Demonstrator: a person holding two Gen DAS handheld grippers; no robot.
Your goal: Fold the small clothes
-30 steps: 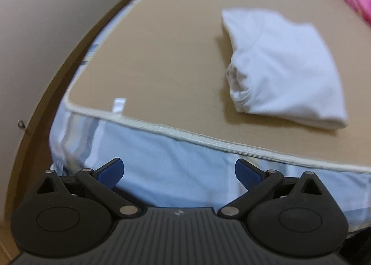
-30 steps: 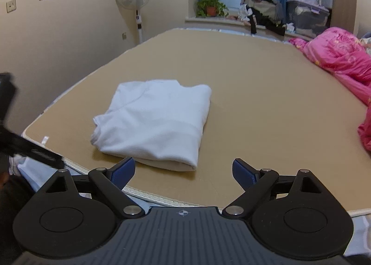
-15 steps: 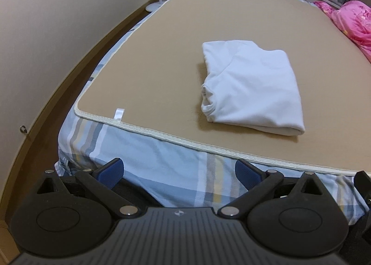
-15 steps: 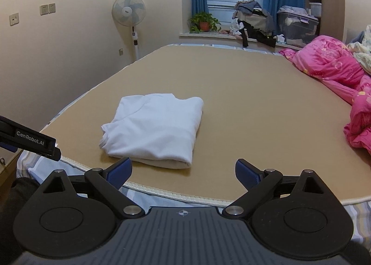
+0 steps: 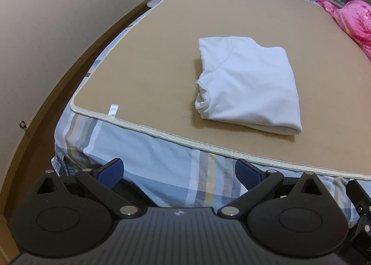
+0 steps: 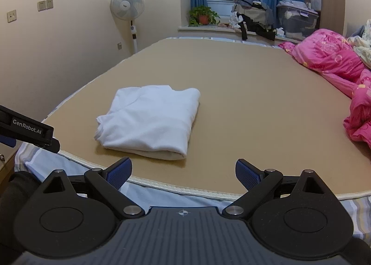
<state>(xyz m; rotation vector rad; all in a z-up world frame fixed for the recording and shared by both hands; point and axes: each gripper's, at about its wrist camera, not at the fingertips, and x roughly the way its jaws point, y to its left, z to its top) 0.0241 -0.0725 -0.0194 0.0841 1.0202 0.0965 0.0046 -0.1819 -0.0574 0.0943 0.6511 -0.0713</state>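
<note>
Both sets of jaws stand wide apart, and nothing sits between them. On the left gripper (image 5: 178,171) the blue pads (image 5: 110,172) hang in the air off the near edge of the bed (image 5: 162,56), over the striped sheet (image 5: 148,163) on its side. The right gripper (image 6: 183,173) is just as empty, with its pads at the same edge.

Ahead of both grippers lies the white garment (image 5: 249,84). It rests flat on the tan bed top, near the edge but not touching either gripper. From the left jaws it is ahead and a bit to the right. From the right jaws it is ahead and a bit to the left (image 6: 149,120).

The garment looks folded already. It is a neat, thick rectangle with layers stacked up, and the rolled edge faces the left side. So this piece seems done, I think. No other small clothes wait close to the jaws. A pink blanket (image 6: 336,60) is bunched far off to the right, well away from the garment. What is left, if anything, I cannot tell from here.
</note>
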